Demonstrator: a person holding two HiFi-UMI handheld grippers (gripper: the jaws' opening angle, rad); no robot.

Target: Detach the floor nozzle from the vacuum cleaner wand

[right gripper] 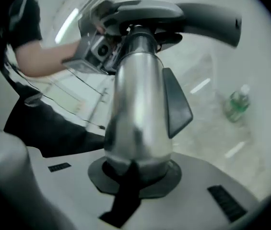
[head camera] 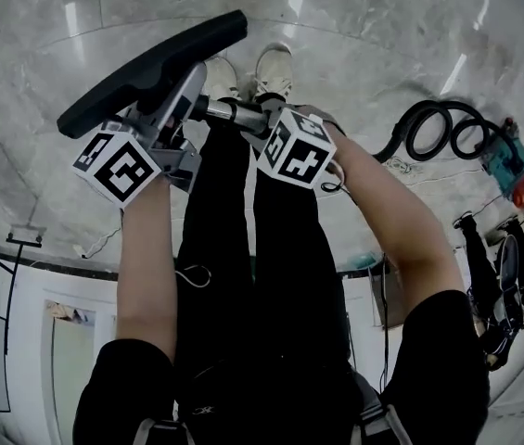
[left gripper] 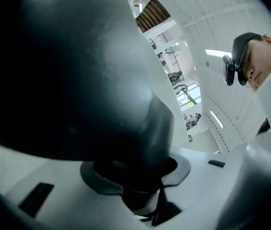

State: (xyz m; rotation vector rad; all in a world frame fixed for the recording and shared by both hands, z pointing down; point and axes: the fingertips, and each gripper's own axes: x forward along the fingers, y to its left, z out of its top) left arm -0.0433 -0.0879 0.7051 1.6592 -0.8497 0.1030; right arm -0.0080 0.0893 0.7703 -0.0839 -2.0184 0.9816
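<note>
The black floor nozzle (head camera: pixel 150 68) is lifted off the floor and sits on the end of the silver wand (head camera: pixel 229 111). My left gripper (head camera: pixel 173 109) is shut on the nozzle's neck; in the left gripper view the dark nozzle body (left gripper: pixel 77 71) fills the space between the jaws of that gripper (left gripper: pixel 135 186). My right gripper (head camera: pixel 260 120) is shut on the wand just behind the joint. The right gripper view shows the silver tube (right gripper: pixel 137 114) with its black latch tab (right gripper: pixel 176 104) clamped in that gripper (right gripper: pixel 135 176), the nozzle (right gripper: pixel 183 11) across its far end, and the left gripper (right gripper: pixel 94 49) beside the joint.
The person's white shoes (head camera: pixel 275 68) and black trousers are directly below the nozzle on the marble floor. A coiled black hose (head camera: pixel 438 128) and a teal and red vacuum body (head camera: pixel 512 165) lie at the right. A green bottle (right gripper: pixel 236 104) stands on the floor.
</note>
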